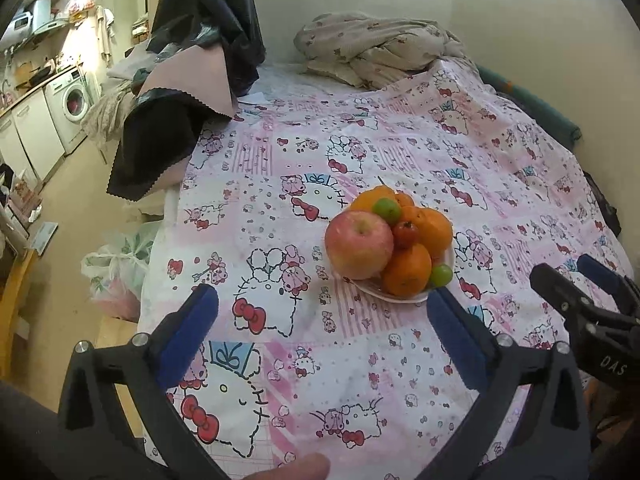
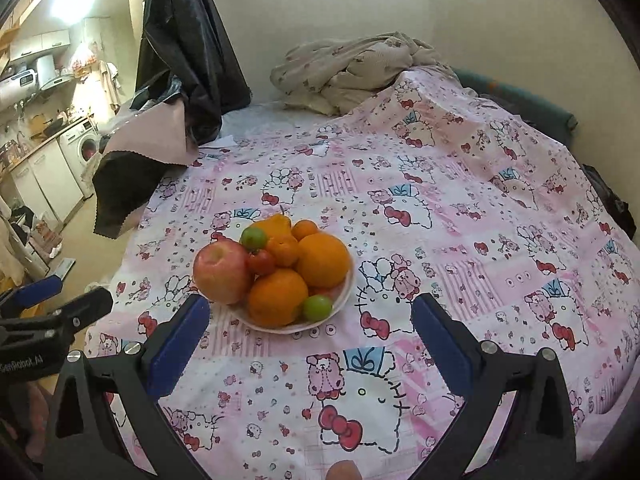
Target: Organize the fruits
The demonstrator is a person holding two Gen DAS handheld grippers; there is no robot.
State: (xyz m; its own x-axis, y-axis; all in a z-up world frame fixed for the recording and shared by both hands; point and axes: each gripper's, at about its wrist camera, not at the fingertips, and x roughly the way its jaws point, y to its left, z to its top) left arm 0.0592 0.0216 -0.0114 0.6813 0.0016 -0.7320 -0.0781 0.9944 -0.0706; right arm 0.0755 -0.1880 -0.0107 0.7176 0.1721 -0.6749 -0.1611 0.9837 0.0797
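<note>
A white plate piled with fruit sits on the pink cartoon-print cloth. On it lie a red apple, several oranges, a small red tomato and two green fruits. My left gripper stands open just short of the plate, with nothing between its blue pads. My right gripper is open too, its jaws on either side of the plate's near rim without touching it. The right gripper also shows in the left wrist view, and the left gripper in the right wrist view.
A crumpled beige blanket lies at the far end by the wall. A black and pink garment hangs over the far left corner. Plastic bags sit on the floor to the left, with a kitchen and washing machine beyond.
</note>
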